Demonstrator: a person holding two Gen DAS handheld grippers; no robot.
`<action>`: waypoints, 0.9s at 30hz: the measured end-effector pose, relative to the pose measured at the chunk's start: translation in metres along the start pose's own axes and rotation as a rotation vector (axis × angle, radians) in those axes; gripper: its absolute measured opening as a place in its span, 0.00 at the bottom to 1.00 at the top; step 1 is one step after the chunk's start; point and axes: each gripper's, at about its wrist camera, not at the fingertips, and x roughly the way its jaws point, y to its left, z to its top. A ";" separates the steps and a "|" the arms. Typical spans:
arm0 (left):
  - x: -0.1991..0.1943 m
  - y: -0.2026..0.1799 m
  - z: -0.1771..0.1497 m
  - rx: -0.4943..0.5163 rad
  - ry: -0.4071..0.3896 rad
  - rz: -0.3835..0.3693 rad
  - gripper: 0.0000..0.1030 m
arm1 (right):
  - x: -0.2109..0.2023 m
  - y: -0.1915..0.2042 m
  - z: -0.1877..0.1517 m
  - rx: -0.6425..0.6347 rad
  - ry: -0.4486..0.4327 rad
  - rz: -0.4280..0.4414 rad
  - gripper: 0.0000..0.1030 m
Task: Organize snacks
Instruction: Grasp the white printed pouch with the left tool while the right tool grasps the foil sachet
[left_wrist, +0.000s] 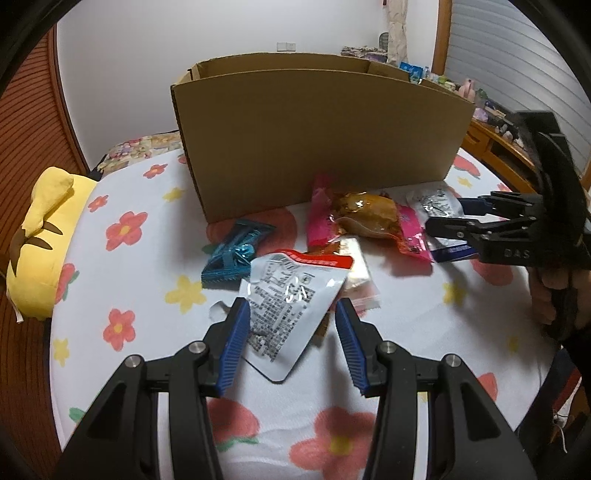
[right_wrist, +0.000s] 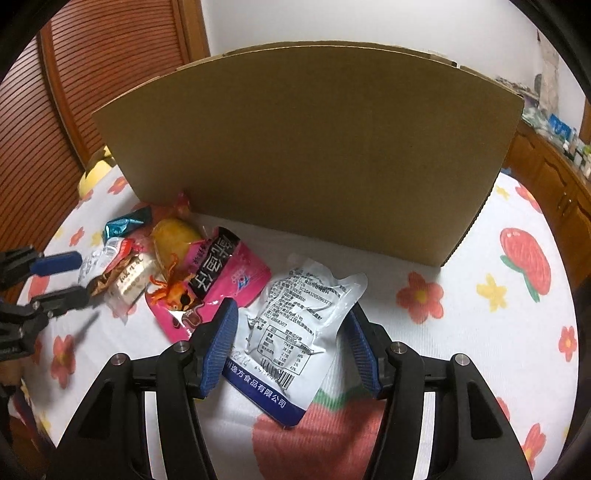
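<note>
In the left wrist view, my left gripper (left_wrist: 290, 302) straddles a silver pouch with a red top edge (left_wrist: 291, 295). Its left pad touches the pouch, and a narrow gap shows at the right pad. In the right wrist view, my right gripper (right_wrist: 291, 306) has both pads against the edges of a white pouch with a blue bottom band (right_wrist: 295, 325), which lies on the floral sheet. Each gripper also shows in the other view: the right gripper (left_wrist: 443, 212) and the left gripper (right_wrist: 85, 276). Behind the snacks stands an open cardboard box (left_wrist: 314, 140), also seen as (right_wrist: 314, 147).
Between the two pouches lie a pink pack (left_wrist: 369, 218) showing brown food, a blue wrapper (left_wrist: 236, 251) and a pale nougat pack (left_wrist: 356, 266). A yellow plush (left_wrist: 40, 240) sits at the bed's left edge. A wooden dresser (right_wrist: 554, 184) stands to the right.
</note>
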 end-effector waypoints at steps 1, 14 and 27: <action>0.002 0.001 0.001 -0.004 0.007 -0.001 0.50 | 0.002 0.004 0.001 -0.003 -0.001 0.009 0.52; 0.018 0.007 -0.001 -0.009 0.016 0.011 0.49 | -0.023 -0.011 -0.020 0.052 -0.029 0.128 0.31; -0.009 -0.014 -0.017 0.046 0.027 -0.042 0.34 | -0.043 -0.011 -0.040 0.065 -0.060 0.164 0.25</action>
